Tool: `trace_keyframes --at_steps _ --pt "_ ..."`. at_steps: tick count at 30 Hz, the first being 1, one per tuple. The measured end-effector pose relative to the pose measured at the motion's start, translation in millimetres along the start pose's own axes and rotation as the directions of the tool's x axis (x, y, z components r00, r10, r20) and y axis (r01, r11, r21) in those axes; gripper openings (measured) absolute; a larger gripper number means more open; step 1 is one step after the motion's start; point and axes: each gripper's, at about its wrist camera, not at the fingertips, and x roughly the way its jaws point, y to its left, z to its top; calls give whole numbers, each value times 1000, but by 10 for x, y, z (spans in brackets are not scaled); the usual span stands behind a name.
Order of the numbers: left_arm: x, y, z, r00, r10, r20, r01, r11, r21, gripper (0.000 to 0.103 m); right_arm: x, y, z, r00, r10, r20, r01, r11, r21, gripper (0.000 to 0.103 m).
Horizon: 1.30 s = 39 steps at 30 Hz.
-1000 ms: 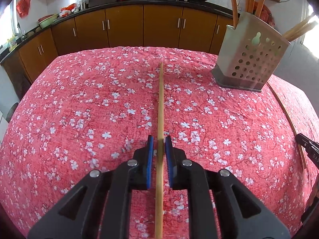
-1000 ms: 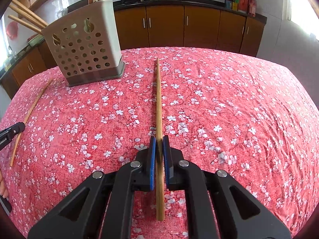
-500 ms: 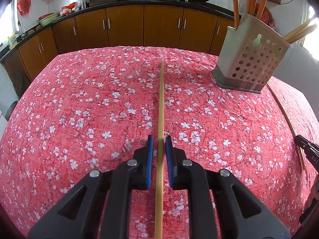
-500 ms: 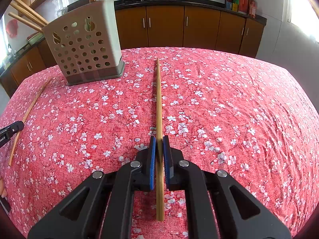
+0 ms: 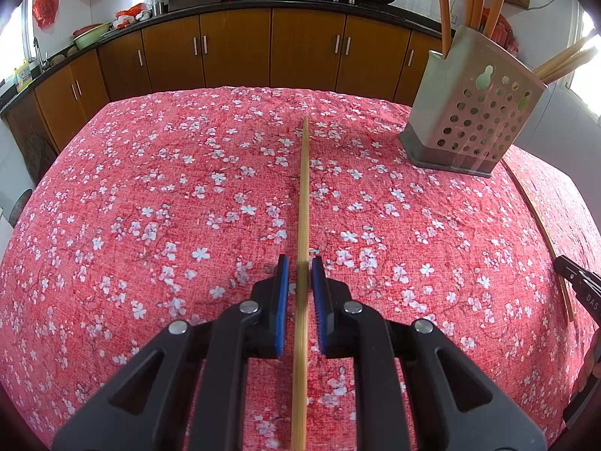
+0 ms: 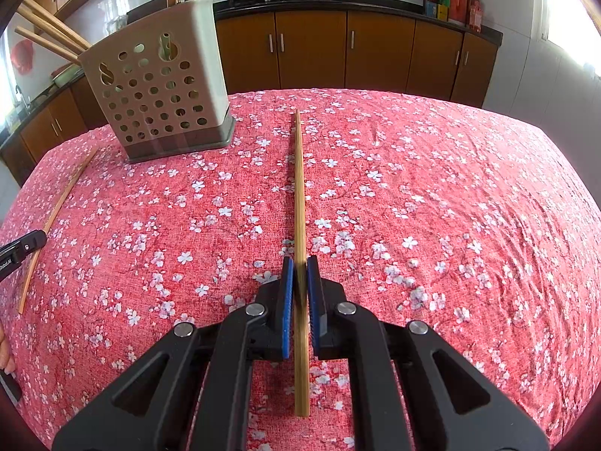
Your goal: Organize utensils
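Note:
My left gripper [image 5: 299, 268] is shut on a bamboo chopstick [image 5: 303, 195] that points straight ahead over the red floral tablecloth. My right gripper [image 6: 299, 267] is shut on a second bamboo chopstick [image 6: 299, 188], also pointing ahead. A beige perforated utensil holder [image 5: 469, 112] with several chopsticks and wooden handles stands at the right in the left wrist view; in the right wrist view the holder [image 6: 157, 86] is at the upper left. The left gripper's tip [image 6: 22, 246] shows at the left edge of the right wrist view.
The table wears a red cloth with white blossoms [image 5: 150, 206]. Brown kitchen cabinets [image 5: 263, 49] with woks on the counter run behind it. The chopstick held by the other gripper shows at each view's side edge [image 5: 541, 225], [image 6: 56, 210].
Both grippers keep their chopsticks. The left wrist view has shifted slightly, so the holder sits a little nearer and more upright in frame. The right view is almost unchanged.

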Motion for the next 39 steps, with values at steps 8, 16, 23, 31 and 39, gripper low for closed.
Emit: trace_keyframes --at_steps 8,16,23,31,39 --pt "0 5 -1 1000 0 0 0 1000 1 16 -1 5 -1 1000 0 0 0 1000 0 9" --pt "-1 -33 -2 1000 3 1 -3 1000 4 17 1 2 1 1000 0 0 0 1000 0 9" --pt "1 -33 -4 1000 3 1 -3 1000 2 18 0 3 1 1000 0 0 0 1000 0 9" --pt "1 -31 -1 1000 3 1 -3 1000 2 18 3 5 3 1000 0 0 0 1000 0 9" --pt "-65 -75 -64 1000 12 -2 -12 999 41 18 5 -66 -4 999 45 0 -45 998 40 9"
